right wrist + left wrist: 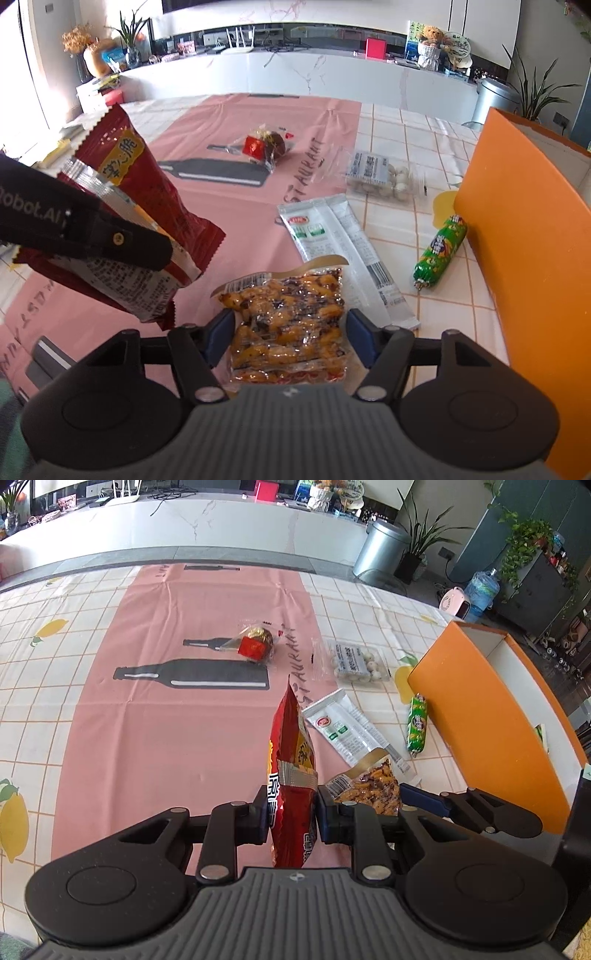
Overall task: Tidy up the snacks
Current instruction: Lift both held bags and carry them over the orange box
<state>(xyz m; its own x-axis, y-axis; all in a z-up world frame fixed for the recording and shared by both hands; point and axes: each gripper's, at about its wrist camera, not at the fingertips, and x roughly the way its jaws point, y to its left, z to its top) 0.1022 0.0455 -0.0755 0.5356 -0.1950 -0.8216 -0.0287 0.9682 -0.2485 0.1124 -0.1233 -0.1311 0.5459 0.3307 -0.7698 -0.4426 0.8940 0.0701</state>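
Left tongs (291, 808) pinch the red snack bag (291, 760), held edge-up above the worktop (147, 738). Right tongs (290, 338) stand spread around the clear pack of orange snacks (284, 325), which lies flat on the worktop. At 2 o'clock from that pack: green sausage (439, 251), then the orange box (524, 221).

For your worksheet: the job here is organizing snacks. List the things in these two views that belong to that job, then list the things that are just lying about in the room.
Belongs to the job:
red snack bag, clamped in left gripper
clear orange snack pack, between the open right gripper fingers
white sachet
green sausage
pack of white balls
gold-wrapped sweet
orange box

Just lying about:
metal bin
water bottle
potted plant
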